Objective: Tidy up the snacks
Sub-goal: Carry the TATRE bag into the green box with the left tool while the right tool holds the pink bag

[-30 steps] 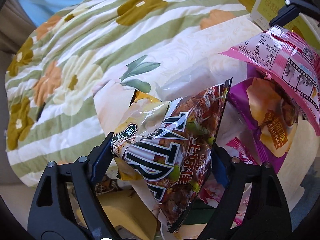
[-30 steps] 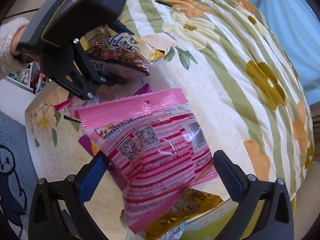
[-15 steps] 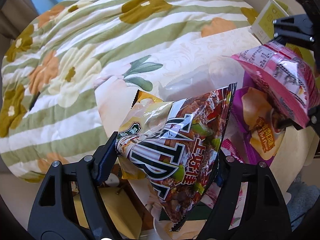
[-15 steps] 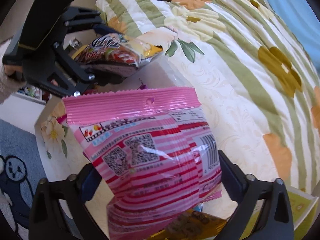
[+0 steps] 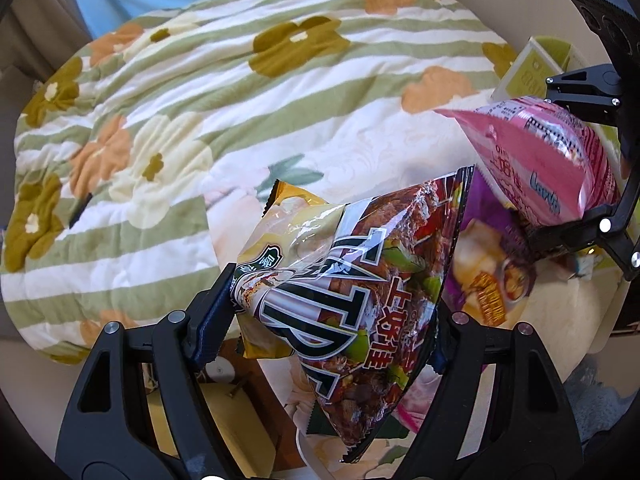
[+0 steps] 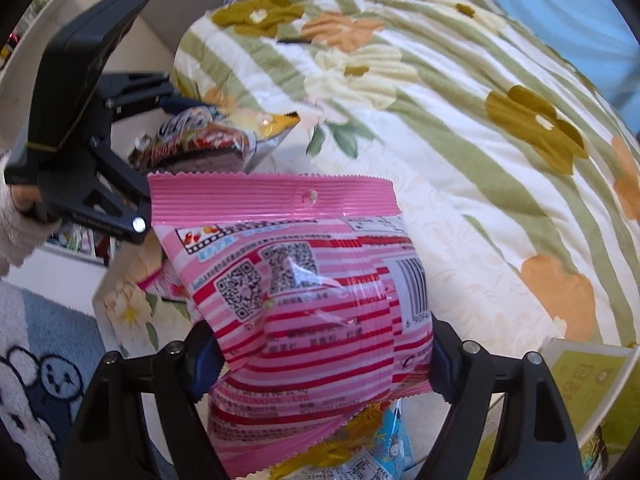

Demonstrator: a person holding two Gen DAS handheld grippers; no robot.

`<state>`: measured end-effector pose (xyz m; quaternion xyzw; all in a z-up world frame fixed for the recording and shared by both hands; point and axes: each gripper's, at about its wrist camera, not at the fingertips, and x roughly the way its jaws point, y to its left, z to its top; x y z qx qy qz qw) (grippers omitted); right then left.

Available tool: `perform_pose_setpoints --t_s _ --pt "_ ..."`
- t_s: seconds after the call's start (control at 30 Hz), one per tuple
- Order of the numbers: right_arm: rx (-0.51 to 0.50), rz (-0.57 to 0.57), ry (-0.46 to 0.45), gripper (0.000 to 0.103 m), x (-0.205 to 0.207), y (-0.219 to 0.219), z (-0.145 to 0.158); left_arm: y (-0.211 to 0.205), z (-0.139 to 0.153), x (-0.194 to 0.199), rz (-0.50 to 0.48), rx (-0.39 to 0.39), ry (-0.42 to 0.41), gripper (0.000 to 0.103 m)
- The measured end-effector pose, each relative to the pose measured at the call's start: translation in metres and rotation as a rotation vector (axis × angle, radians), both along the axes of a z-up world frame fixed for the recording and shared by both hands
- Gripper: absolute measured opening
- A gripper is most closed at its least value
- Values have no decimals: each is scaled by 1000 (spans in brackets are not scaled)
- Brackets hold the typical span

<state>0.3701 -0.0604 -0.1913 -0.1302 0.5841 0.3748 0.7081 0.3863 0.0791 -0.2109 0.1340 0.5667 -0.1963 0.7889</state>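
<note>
My left gripper (image 5: 332, 316) is shut on a dark red and yellow chip bag (image 5: 352, 280) and holds it in the air above the table. It also shows in the right wrist view (image 6: 208, 144), at upper left. My right gripper (image 6: 316, 356) is shut on a pink striped snack bag (image 6: 304, 304) and holds it up. That pink bag (image 5: 536, 160) hangs at the right in the left wrist view, above a purple snack bag (image 5: 488, 264) lying on the floral table (image 5: 560, 320).
A bed with a green-striped flowered quilt (image 5: 192, 112) fills the far side. A yellow-green box (image 6: 588, 384) sits at the lower right, and another shows in the left wrist view (image 5: 524, 72). More snack packets (image 6: 372, 452) lie under the pink bag. A patterned rug (image 6: 36, 352) covers the floor at left.
Both grippers have lifted their bags higher and drawn back from the table. The pink bag has tilted and moved up to the right in the left wrist view.
</note>
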Motion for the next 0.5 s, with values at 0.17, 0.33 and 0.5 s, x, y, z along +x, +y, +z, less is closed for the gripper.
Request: perform_pose_setpoints --t_s 0.17,0.33,0.5 --pt "78 -95 -43 78 1 -15 38 -8 30 0 11 -18 -42 74" --pt "145 -175 -109 78 -6 -38 81 -32 72 -3 7 -35 -109 74" --pt "177 -247 -157 78 -20 -81 114 -77 114 -13 4 -52 -182 74"
